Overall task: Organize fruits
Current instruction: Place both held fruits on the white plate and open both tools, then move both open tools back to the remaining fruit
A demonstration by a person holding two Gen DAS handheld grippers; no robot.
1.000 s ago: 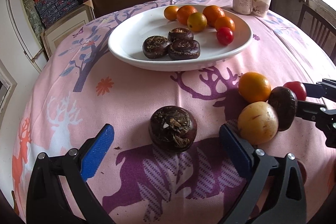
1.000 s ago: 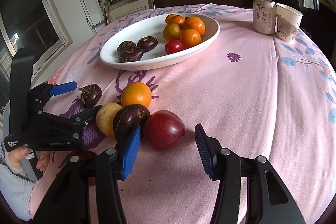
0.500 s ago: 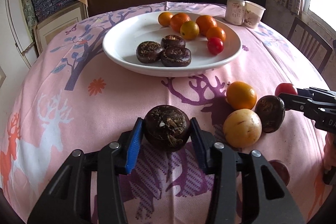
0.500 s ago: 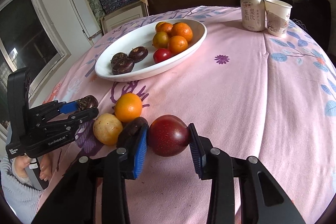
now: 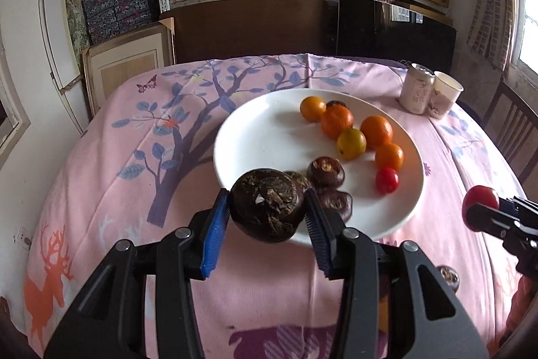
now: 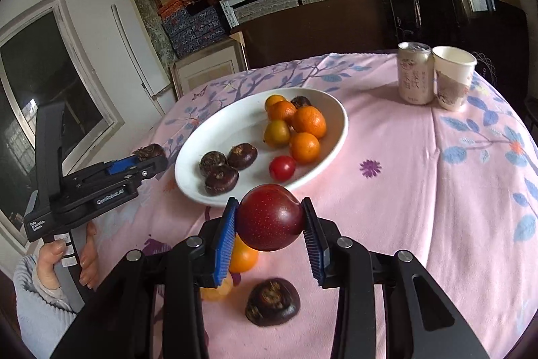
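Shelves of woven boxes stand behind a bench draped in a pink cloth printed with trees and deer, bearing a wide white ceramic plate of small oranges, a cherry tomato and dark water chestnuts. Left gripper fingers pinch a dark brown water chestnut held off the cloth at the plate's near rim. Right gripper fingers pinch a round dark-red plum raised above the cloth just short of the plate
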